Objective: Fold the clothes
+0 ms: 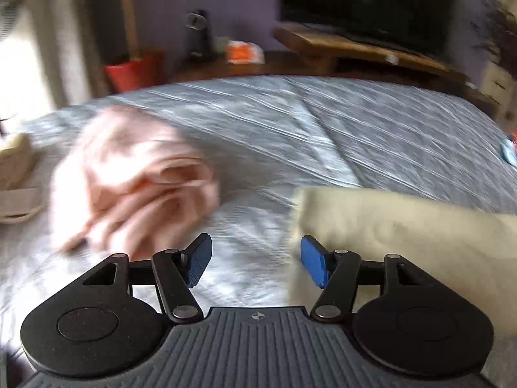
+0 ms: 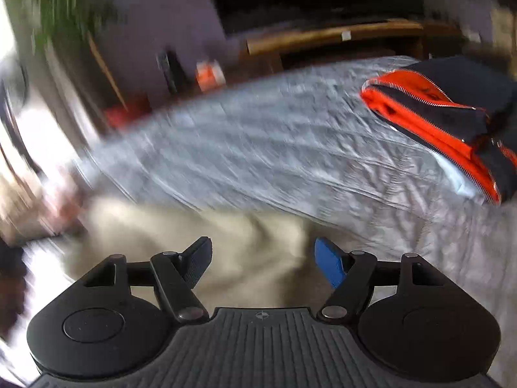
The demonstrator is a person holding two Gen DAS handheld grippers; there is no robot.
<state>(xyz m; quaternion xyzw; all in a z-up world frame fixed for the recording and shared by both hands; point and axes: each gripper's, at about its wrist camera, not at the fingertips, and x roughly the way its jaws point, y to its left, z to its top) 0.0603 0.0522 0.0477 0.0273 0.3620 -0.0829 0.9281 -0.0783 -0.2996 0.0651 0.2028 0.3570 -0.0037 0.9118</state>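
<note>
A crumpled pink garment (image 1: pixel 135 181) lies blurred on the grey bedspread (image 1: pixel 290 129), ahead and left of my left gripper (image 1: pixel 255 258). A folded cream garment (image 1: pixel 404 226) lies to the right, its near corner beside the right blue pad (image 1: pixel 311 260). The left gripper's jaws stand apart with only bedspread showing between them. In the right wrist view, the cream garment (image 2: pixel 200 226) spreads under and ahead of my right gripper (image 2: pixel 263 262), whose jaws are open above the cloth without pinching it. A navy and orange zipped jacket (image 2: pixel 452 113) lies folded at the right.
Beyond the bed's far edge stand a wooden TV bench (image 1: pixel 355 48) with a dark screen (image 1: pixel 371 3), a red pot (image 1: pixel 135 71), a black appliance (image 1: pixel 198 35) and an orange-white packet (image 1: pixel 244 51). A beige bag (image 1: pixel 16 174) sits at the bed's left.
</note>
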